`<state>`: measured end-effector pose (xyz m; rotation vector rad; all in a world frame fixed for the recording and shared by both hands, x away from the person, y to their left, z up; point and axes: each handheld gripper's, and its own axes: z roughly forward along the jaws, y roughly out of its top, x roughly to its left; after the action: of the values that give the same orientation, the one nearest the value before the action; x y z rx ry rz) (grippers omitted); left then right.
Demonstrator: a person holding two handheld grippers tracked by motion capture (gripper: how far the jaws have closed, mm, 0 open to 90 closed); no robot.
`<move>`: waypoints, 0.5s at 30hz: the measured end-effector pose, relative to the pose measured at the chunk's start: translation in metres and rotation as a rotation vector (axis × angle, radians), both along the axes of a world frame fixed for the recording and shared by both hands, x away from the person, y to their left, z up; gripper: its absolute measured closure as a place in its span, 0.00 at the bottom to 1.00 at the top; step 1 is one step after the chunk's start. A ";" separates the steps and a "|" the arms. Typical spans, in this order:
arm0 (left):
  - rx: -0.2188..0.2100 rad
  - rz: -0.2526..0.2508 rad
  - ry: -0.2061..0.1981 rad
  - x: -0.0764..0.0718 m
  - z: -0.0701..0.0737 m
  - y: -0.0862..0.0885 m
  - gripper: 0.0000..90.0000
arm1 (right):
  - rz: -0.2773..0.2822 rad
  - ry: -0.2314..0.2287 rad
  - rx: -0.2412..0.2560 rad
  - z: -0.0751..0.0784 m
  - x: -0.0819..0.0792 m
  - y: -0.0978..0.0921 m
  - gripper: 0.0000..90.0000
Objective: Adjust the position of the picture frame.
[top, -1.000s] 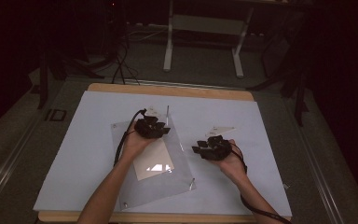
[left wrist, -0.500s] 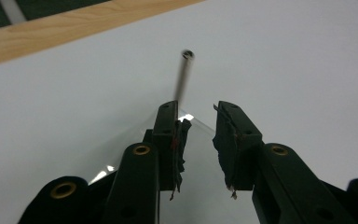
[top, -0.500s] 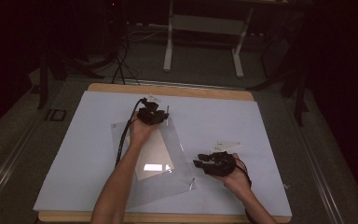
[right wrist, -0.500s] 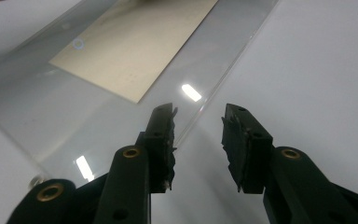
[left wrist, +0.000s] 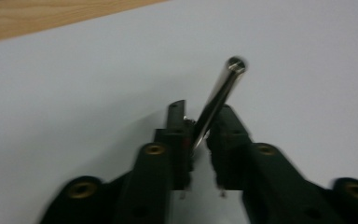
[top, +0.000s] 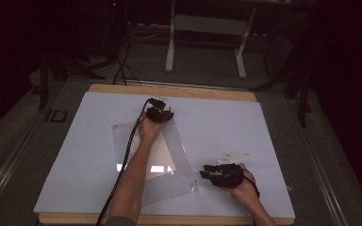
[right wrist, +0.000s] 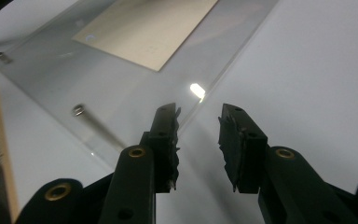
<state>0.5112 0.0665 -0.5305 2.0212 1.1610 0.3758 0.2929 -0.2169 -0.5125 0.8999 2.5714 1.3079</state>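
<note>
— White bench (top: 264,141), and your left arm?
— Stretched forward; your left gripper (top: 159,114) has its jaws clamped on a metal pin (left wrist: 216,100) at the clear sheet's (top: 184,160) far corner.
— Right?
— Your right gripper (top: 207,173), low beside the sheet's near corner, jaws apart, empty.

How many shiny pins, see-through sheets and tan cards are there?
Shiny pins: 3, one held in the left claw
See-through sheets: 1
Tan cards: 1
Total: 5

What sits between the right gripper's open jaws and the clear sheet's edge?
Nothing: in the right gripper view, bare white table cover separates the right gripper from the clear sheet.
</note>
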 end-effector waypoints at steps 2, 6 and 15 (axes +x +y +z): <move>0.045 0.001 -0.009 -0.001 0.002 -0.004 0.92 | 0.010 -0.006 0.000 0.000 -0.004 -0.001 0.74; 0.040 0.007 -0.021 -0.002 0.000 -0.003 0.93 | 0.028 0.001 -0.016 -0.005 -0.010 -0.001 0.73; 0.035 0.018 -0.015 -0.003 0.001 -0.004 0.93 | 0.110 -0.026 -0.090 -0.007 -0.020 0.005 0.81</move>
<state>0.5083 0.0629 -0.5299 2.0359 1.1710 0.4225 0.2728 -0.2120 -0.5198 0.7311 2.6697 1.2099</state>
